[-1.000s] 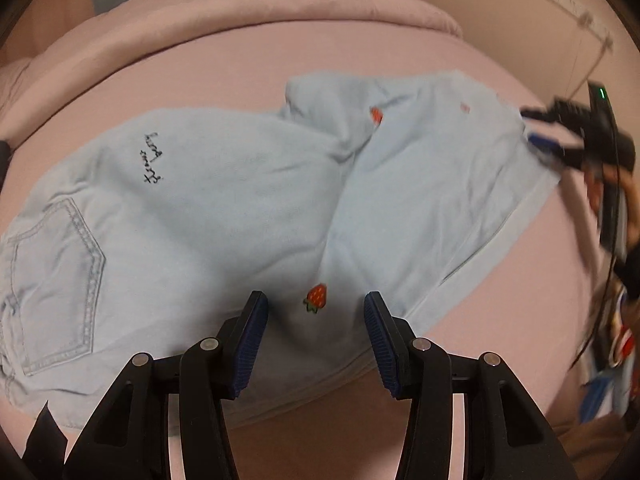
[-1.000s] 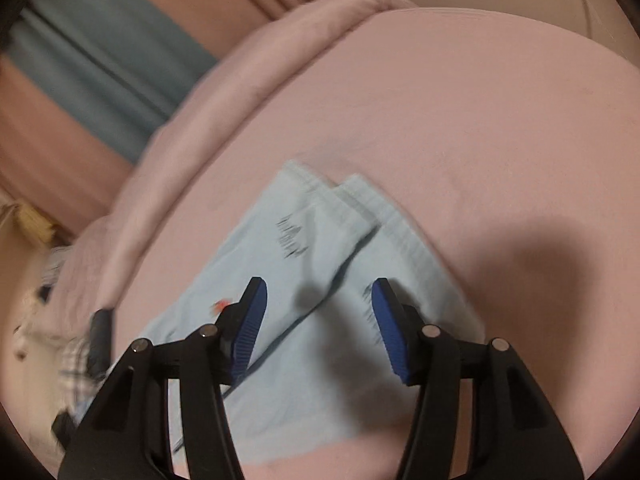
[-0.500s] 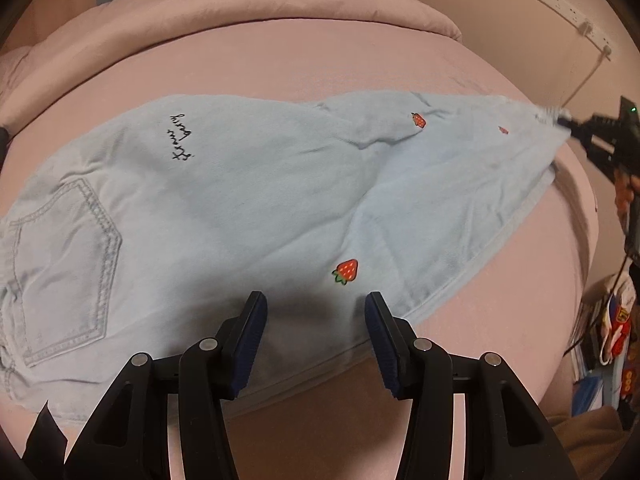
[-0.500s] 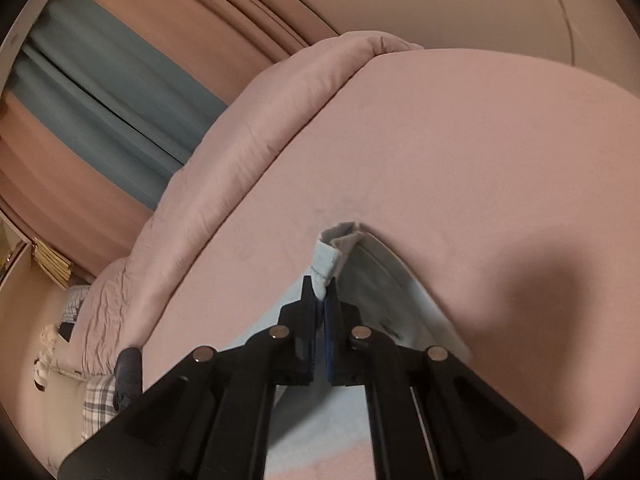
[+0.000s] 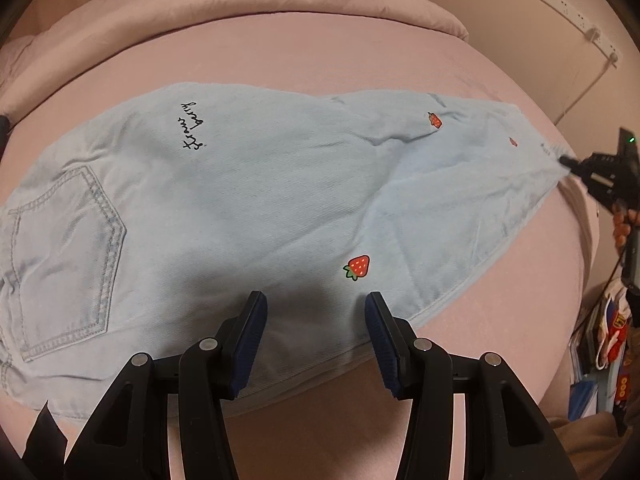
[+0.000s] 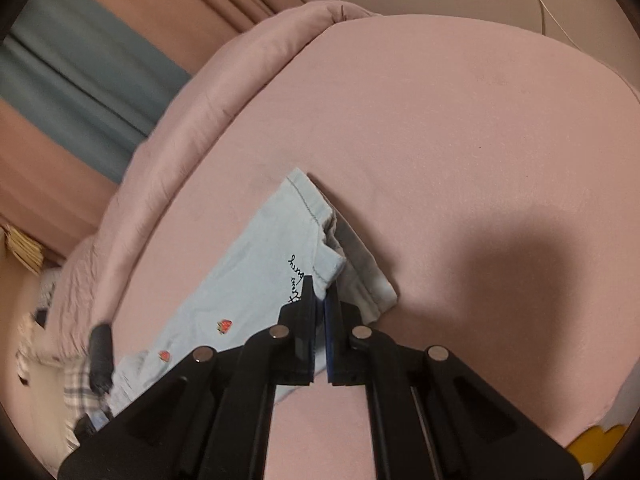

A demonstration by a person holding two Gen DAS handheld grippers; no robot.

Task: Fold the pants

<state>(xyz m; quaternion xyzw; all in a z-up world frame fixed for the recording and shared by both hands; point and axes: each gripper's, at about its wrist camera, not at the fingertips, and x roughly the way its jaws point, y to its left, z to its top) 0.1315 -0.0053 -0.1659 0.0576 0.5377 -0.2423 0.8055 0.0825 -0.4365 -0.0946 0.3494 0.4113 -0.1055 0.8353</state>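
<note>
Spread flat on the pink bed [image 5: 320, 48], the soft, limp pale-blue denim pants [image 5: 248, 200] should crease easily; right gripper [image 6: 320, 300] fingers pinch its hem corner, left gripper [image 5: 314, 312] fingers hover spread over the near edge, a good second hold.

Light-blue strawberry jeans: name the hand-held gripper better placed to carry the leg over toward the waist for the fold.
Right. The right hand-held gripper is already shut on the hem of the jeans, so it can probably carry it over. The left hand-held gripper hangs open above mid-leg, holding nothing.
</note>
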